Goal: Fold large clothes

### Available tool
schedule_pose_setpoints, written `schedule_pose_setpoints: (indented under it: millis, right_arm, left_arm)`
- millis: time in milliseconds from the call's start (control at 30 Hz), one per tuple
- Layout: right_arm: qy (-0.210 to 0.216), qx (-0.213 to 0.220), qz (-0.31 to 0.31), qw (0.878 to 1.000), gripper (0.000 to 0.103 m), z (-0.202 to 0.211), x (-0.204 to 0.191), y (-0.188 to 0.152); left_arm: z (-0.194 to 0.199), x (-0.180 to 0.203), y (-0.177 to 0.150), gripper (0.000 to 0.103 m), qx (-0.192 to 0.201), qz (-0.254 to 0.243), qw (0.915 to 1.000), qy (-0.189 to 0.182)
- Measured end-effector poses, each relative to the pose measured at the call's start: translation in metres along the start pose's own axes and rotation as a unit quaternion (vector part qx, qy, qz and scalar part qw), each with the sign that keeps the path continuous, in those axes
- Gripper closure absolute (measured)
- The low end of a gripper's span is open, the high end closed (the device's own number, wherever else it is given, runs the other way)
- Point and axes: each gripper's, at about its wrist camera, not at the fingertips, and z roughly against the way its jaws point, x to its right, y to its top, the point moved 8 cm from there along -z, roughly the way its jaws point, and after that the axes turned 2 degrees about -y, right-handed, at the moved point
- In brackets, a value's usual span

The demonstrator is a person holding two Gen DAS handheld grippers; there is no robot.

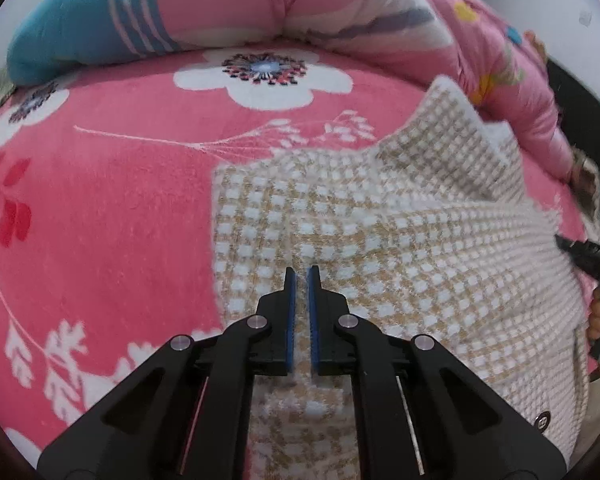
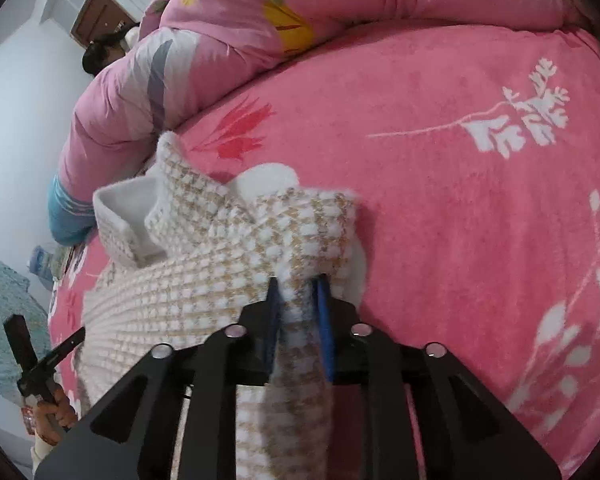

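A cream and tan checked knit garment [image 1: 380, 240] lies spread on the pink floral bed cover [image 1: 100, 200]. My left gripper [image 1: 301, 276] is shut, its blue pads pinching a thin fold near the garment's left edge. In the right wrist view the garment [image 2: 180, 288] is bunched up, with its white lining showing. My right gripper [image 2: 298, 284] is shut on a thick wad of that cloth, which fills the gap between the pads. Each gripper shows in the other's view: the right gripper [image 1: 588, 256] at the far right, the left gripper [image 2: 40, 364] at the lower left in a hand [image 2: 56, 408].
A puffy pink quilt [image 1: 300, 0] with a blue end [image 1: 80, 28] lies heaped along the far side of the bed. It also runs across the top of the right wrist view, quilt [image 2: 260, 20]. Beyond it are white walls, a brown door [image 2: 96, 16] and a person's dark hair [image 2: 100, 52].
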Motion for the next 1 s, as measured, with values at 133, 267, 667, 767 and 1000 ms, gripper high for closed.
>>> schedule_pose_setpoints:
  millis: [133,267,667,767,1000]
  right_arm:
    - [-0.009,0.015,-0.011,1.000,0.062,0.022,0.006,0.005]
    - [0.005,0.056,0.060,0.997,0.062,0.061,-0.032,-0.001]
    - [-0.084,-0.045,0.209,0.973,0.037,-0.011,-0.090,-0.055]
    - [-0.062,-0.023,0.214,0.975,0.037,0.027,-0.101,-0.066]
    - [-0.137,-0.041,0.230,0.963,0.030,0.001,-0.074,-0.087]
  left_arm:
    - [0.017,-0.003,0.012,0.088,0.021,0.009,0.9997,0.001]
    - [0.058,0.012,0.021,0.087,0.071,-0.025,0.9970,-0.016]
    - [0.006,0.039,-0.018,0.074,-0.013,-0.030,0.9993,-0.017]
    - [0.034,0.046,-0.021,0.060,0.007,-0.062,0.9980,-0.010]
    - [0.018,0.051,-0.061,0.043,-0.024,-0.115,0.9919,0.049]
